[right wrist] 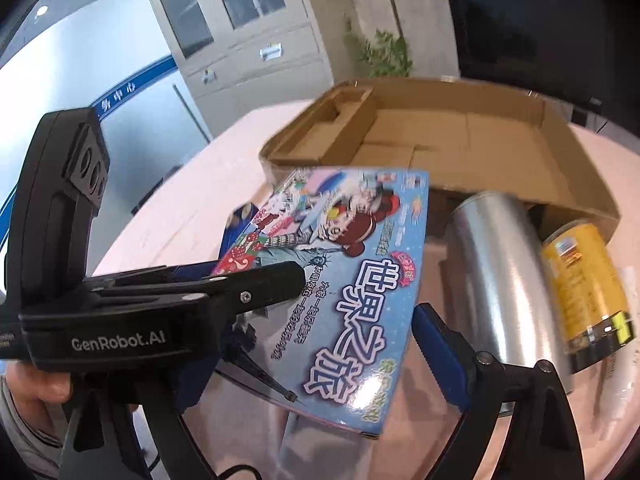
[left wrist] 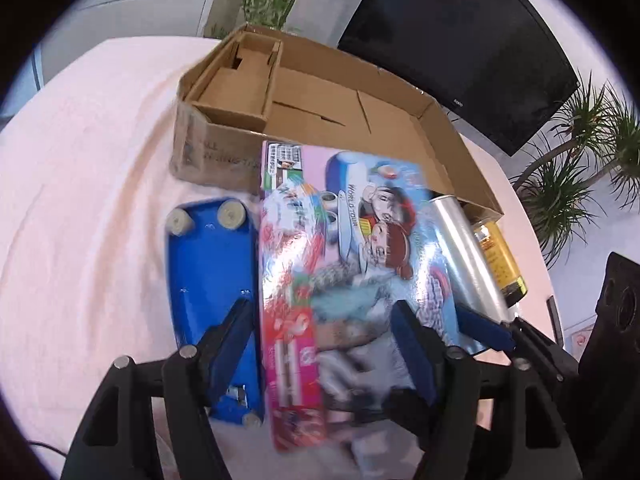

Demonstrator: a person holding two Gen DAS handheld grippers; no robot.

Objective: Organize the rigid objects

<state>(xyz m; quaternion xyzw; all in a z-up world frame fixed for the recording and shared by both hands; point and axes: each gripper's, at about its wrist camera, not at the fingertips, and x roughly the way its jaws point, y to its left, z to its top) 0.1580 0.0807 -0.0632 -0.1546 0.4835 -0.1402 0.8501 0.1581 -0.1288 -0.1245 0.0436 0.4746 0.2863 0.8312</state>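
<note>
Office or service-centre room. Grey metal filing cabinet (right wrist: 240, 28) with glass doors and drawers, large dark monitor (left wrist: 460, 44), potted plants (left wrist: 576, 168), wall with blue stripe and Chinese lettering (right wrist: 120, 96). Table under pink cloth (left wrist: 80, 200).

I count one cardboard box (left wrist: 452, 128), one game box (left wrist: 344, 248), one silver can (left wrist: 468, 256), one yellow can (left wrist: 500, 256), one blue tray (left wrist: 208, 264).

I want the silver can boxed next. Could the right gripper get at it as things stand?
Probably not right away. The right gripper looks closed around the game box, so it is occupied. The silver can itself lies exposed just right of that box, beside the yellow can, with nothing on top.
</note>
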